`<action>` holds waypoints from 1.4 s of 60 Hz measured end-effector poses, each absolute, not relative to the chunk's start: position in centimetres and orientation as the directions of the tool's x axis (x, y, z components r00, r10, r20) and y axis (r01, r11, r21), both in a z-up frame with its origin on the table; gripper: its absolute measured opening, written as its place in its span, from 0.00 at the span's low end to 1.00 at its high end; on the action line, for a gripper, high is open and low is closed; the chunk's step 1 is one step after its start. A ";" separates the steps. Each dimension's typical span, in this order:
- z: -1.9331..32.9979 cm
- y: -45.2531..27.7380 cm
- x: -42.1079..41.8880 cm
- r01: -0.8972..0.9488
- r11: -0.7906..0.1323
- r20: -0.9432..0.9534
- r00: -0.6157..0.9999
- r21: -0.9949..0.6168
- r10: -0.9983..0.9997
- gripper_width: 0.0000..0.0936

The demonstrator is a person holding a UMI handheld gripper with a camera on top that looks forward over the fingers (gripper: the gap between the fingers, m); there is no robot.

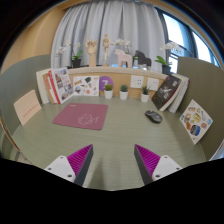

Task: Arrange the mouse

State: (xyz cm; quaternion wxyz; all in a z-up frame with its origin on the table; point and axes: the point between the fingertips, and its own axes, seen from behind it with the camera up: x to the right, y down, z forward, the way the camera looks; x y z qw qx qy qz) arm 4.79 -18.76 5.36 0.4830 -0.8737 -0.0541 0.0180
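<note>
Claw (112, 163): wide, empty. Mouse (153, 116): counter's right side, well apart from mouse pad (81, 116). Step: approach. Next: reach mouse, grasp.

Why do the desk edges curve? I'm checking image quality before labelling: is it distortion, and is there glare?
Gripper view: fisheye lens bows the desk and shelf edges; daylight behind the curtain washes out the window area; mouse and mat stay evenly lit; the open gripper shows clearly.
</note>
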 end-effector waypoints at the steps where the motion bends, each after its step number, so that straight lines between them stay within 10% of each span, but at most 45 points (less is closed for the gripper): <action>1: 5.0 -18.4 5.8 0.073 -0.532 0.022 0.995 -0.844 0.102 0.89; 51: -1.0 7.2 25.7 -0.008 -0.602 -0.004 1.000 -0.799 -0.009 0.87; 62: -1.2 8.8 26.3 -0.039 -0.611 -0.021 0.999 -0.790 -0.037 0.56; 84: -1.3 8.7 26.7 -0.087 -0.706 -0.023 0.995 -0.702 -0.100 0.32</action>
